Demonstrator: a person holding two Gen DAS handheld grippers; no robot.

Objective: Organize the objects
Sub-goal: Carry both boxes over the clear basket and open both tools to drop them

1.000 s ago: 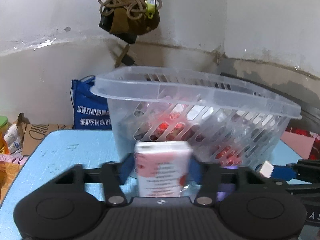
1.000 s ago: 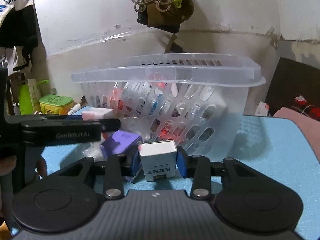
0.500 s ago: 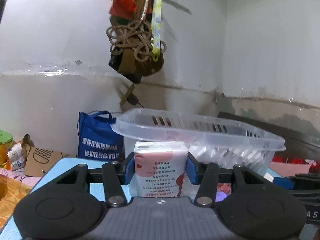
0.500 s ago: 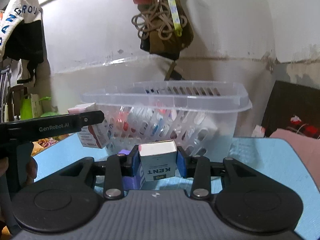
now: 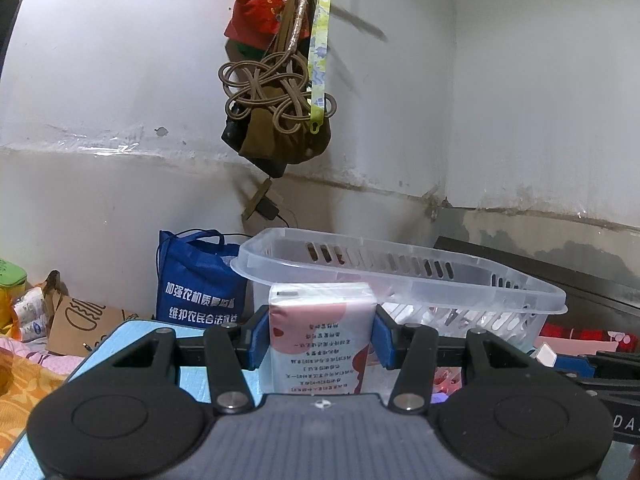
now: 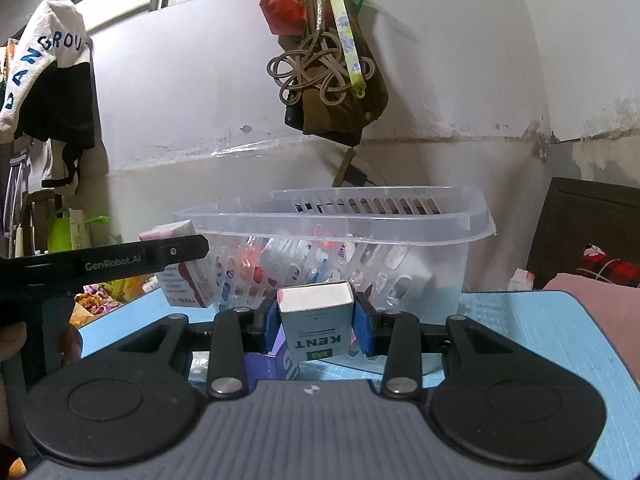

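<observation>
My left gripper is shut on a white and pink tissue pack and holds it in front of the clear slotted plastic basket, about level with its rim. My right gripper is shut on a grey KENT cigarette box, held in front of the same basket. The left gripper with its tissue pack shows at the left of the right wrist view. The basket holds several small packets.
The basket stands on a light blue table. A purple box lies on the table under the right gripper. A blue bag and a cardboard box sit behind the table. Bags and cord hang on the wall above.
Both grippers have risen with their loads, from down at the basket's wall up to near its rim. The basket now sits lower in both views.
</observation>
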